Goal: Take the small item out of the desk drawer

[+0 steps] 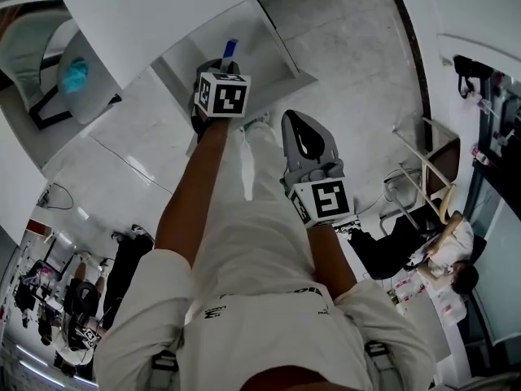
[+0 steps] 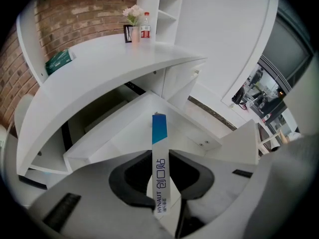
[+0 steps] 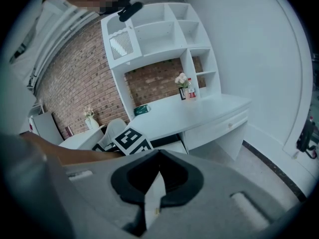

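Grip looked sound: left gripper (image 2: 160,152) was closed partway onto the slim blue-tipped box (image 2: 159,128), which stood up beyond the jaws over the open drawer (image 2: 107,136), apparently clear of it. I'd have kept the squeeze firm and the lift straight, minding the desk (image 2: 114,63) edge overhead. Drawer showed bare white inside, as far as visible. Right gripper (image 3: 158,156) was closed, empty.

Left claw (image 1: 223,70) holds blue-tipped strip (image 1: 230,50) over open drawer (image 1: 270,52) (right claw (image 1: 299,129) near).
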{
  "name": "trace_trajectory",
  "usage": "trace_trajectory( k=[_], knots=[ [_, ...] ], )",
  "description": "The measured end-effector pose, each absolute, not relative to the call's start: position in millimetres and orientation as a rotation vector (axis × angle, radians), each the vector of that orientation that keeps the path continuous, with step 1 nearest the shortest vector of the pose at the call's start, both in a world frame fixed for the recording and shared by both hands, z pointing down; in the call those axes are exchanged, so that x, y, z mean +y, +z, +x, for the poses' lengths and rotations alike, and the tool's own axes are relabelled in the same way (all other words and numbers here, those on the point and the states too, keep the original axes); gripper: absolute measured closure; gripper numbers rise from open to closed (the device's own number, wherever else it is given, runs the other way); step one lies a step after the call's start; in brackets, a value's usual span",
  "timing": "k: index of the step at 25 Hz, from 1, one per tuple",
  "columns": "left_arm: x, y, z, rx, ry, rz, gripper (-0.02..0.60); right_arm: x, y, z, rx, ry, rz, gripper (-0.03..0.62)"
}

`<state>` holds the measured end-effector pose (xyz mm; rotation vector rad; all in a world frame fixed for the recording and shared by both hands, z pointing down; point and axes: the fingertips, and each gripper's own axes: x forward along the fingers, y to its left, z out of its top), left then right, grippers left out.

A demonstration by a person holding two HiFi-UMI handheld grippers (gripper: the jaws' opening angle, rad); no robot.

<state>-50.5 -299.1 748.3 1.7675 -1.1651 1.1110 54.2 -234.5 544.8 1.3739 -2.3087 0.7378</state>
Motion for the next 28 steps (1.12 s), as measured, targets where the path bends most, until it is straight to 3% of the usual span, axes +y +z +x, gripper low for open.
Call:
trace_trajectory(
  k=[28],
  knots=[
    [-269.5,505.8,-52.0,-1.396,0.801,2.001,0.495,-211.7,399.5,39.5,-2.438,0.568,1.368,0.595]
  ],
)
